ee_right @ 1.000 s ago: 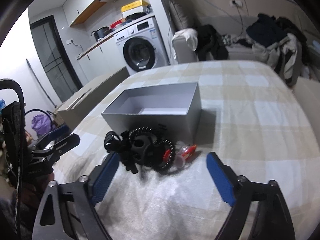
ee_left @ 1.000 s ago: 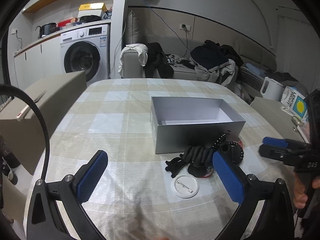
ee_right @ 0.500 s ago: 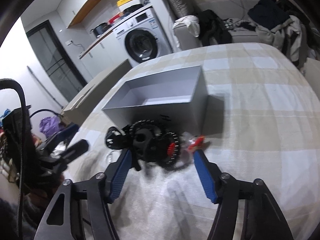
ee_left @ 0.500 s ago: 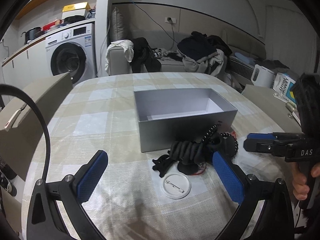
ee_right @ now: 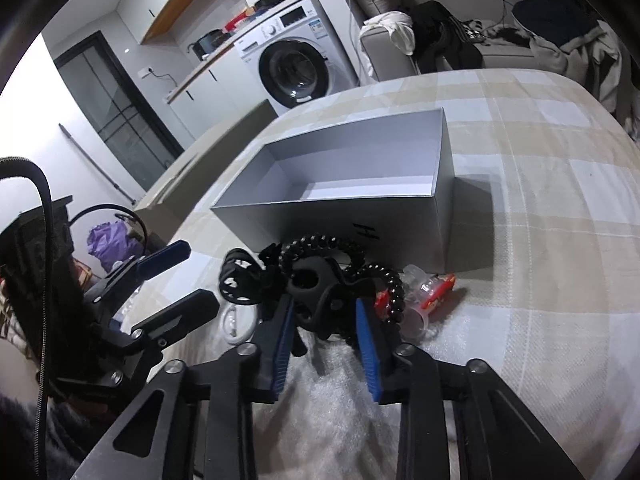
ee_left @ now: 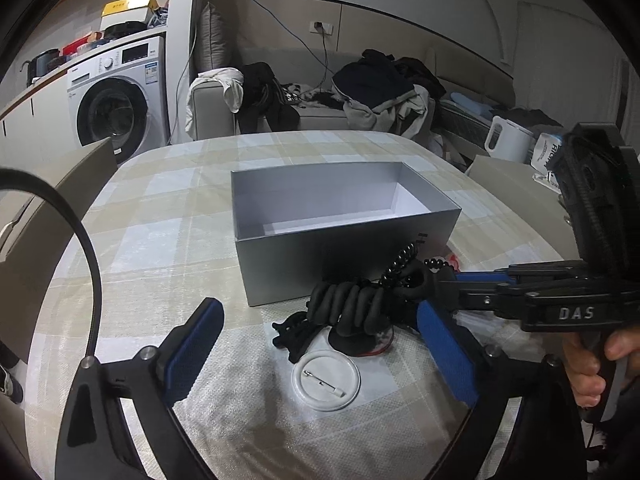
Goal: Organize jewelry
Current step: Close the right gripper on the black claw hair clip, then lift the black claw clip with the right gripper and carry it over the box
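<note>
Pile: a tangle of black hair accessories and beads (ee_right: 320, 280) lies on the checked beige-and-white tablecloth (ee_right: 540, 240), touching the near wall of the open grey cardboard box (ee_right: 360, 220).
Box: rigid, matte, nothing visible inside; the pile is not yet in it.
Right gripper (ee_right: 324, 332): its blue ribbed pads are closing around a black rubbery looped piece (ee_right: 310, 288) at the front of the pile; whether they press on it yet cannot be told.
Left gripper (ee_left: 320, 344): jaws wide and narrowing slightly, with nothing gripped; it hovers over a white round pin badge (ee_left: 326, 380) lying back-up just before the pile.
Handling: the pieces look light, soft and springy; the black coiled spiral band (ee_right: 384, 280) probably stretches and snags its neighbours, so one lift may drag several.
Hold: the thick rubbery loop looks the firmest place to pinch.
Beside: a clear plastic wrapper with red print (ee_right: 428, 296) looks slippery and crushable.
Badge: thin, flat and hard, likely awkward to pick off cloth.
</note>
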`<state>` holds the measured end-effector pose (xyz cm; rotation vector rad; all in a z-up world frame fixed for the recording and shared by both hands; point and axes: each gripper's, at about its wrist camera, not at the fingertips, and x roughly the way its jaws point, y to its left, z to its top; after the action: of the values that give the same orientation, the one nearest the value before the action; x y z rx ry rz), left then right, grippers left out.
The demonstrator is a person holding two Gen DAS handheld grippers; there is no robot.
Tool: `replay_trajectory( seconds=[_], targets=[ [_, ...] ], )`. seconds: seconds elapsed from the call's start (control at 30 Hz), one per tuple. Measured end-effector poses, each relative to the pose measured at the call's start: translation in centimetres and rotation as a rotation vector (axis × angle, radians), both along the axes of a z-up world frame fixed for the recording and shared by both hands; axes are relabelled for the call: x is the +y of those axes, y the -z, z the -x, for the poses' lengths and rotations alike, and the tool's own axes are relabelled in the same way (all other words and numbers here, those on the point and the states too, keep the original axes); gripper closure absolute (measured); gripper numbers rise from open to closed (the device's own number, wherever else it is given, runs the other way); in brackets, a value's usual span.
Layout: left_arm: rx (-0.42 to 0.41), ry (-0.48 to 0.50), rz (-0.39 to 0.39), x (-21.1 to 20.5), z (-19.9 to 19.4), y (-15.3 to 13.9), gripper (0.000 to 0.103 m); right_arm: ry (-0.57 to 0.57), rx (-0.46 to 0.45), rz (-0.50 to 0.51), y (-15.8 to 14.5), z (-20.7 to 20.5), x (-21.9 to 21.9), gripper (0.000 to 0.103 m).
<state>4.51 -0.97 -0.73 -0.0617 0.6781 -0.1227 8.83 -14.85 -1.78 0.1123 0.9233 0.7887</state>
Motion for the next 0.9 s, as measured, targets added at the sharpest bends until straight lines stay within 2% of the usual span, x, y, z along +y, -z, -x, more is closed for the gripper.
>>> replay_trajectory(
  seconds=[0.07, 0.43, 0.47, 0.5, 0.63, 0.67, 0.7, 0.9],
  targets=[
    [0.005, 0.009, -0.002, -0.1, 0.0, 0.0, 0.016, 0.016, 0.004, 0.005, 0.1, -0.1, 0.0, 0.084],
    [0.003, 0.042, -0.004, -0.1, -0.6, 0.1, 0.017, 0.031, -0.035, -0.028, -1.0, 1.4, -1.0, 0.086],
    [0.009, 0.054, -0.003, -0.2, -0.7, 0.1, 0.020, 0.028, -0.043, -0.029, -1.1, 1.6, -1.1, 0.086],
    [0.014, 0.059, -0.001, -0.2, -0.8, 0.2, 0.029, 0.029, -0.047, -0.029, -1.2, 1.7, -1.0, 0.086],
    [0.047, 0.089, 0.002, -0.5, -1.5, 0.5, 0.046, 0.031, -0.064, -0.021, -1.6, 2.1, -0.9, 0.086],
    [0.053, 0.097, 0.006, -0.5, -1.5, 0.5, 0.057, 0.033, -0.064, -0.022, -1.6, 2.1, -1.0, 0.086],
    [0.058, 0.114, 0.021, -0.5, -1.4, 0.6, 0.062, 0.035, -0.064, -0.025, -1.6, 2.2, -1.1, 0.086],
    [0.050, 0.124, -0.002, -1.0, -0.6, 0.4, 0.064, 0.044, -0.077, -0.036, -1.9, 2.3, -1.6, 0.086]
  ],
)
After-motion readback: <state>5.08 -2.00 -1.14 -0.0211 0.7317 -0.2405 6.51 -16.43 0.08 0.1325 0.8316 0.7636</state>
